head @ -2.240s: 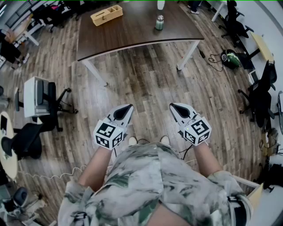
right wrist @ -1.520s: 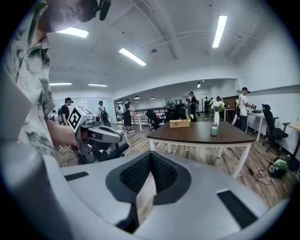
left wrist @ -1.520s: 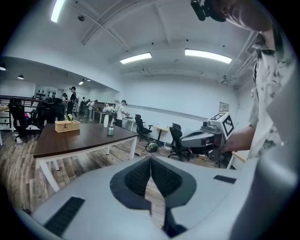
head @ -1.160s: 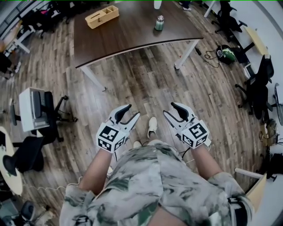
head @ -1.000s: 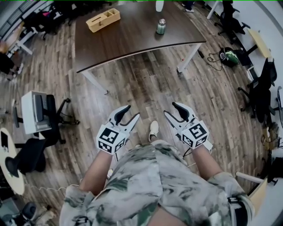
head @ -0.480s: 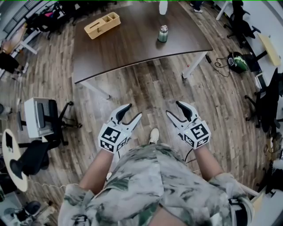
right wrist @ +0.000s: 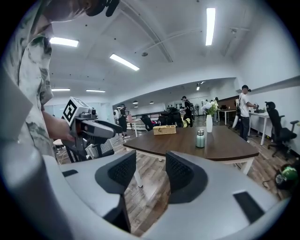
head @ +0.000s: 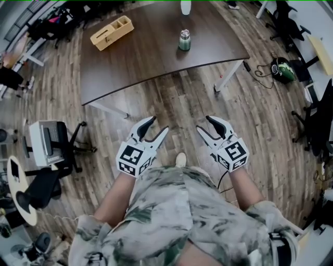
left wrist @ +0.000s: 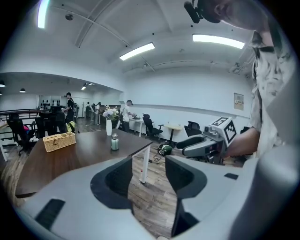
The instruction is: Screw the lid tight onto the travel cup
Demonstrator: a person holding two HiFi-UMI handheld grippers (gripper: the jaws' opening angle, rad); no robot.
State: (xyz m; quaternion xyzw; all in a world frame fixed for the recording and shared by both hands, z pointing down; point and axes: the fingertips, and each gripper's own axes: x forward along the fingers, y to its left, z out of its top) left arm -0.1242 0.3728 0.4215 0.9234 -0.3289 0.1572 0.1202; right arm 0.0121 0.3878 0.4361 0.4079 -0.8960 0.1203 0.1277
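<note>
The travel cup (head: 184, 40) stands upright on the far side of the desk (head: 156, 52), green body w/ a silver lid (head: 184, 32) on top. It's too small from here to tell if the lid is threaded on or just resting. A white vase (head: 186, 7) is just behind it, and a wooden box (head: 111, 32) sits well off to its left. Nothing crowds the cup's near side, so the approach is clear.

Both grippers are well apart from the desk, held out over the wood floor (head: 177, 98) in front of the person. The left gripper (head: 157, 125) has its fingers (left wrist: 117, 176) apart w/ nothing btwn them but floor. The right gripper (head: 204, 124) is also empty, and its fingers (right wrist: 180, 173) are closing on air.

Step in hand, as I judge it: walk up to the desk & get set. To do it well:
- Stop square to the cup, near enough that neither arm is stretched.
- One gripper should clamp the body low & firm so the cup can't spin or tip.
- The other needs its fingers wide before coming down over the lid, centred & level.
- Turn in short bites, re-gripping each time.
- Slick metal may slip, so squeeze before twisting, not during.
</note>
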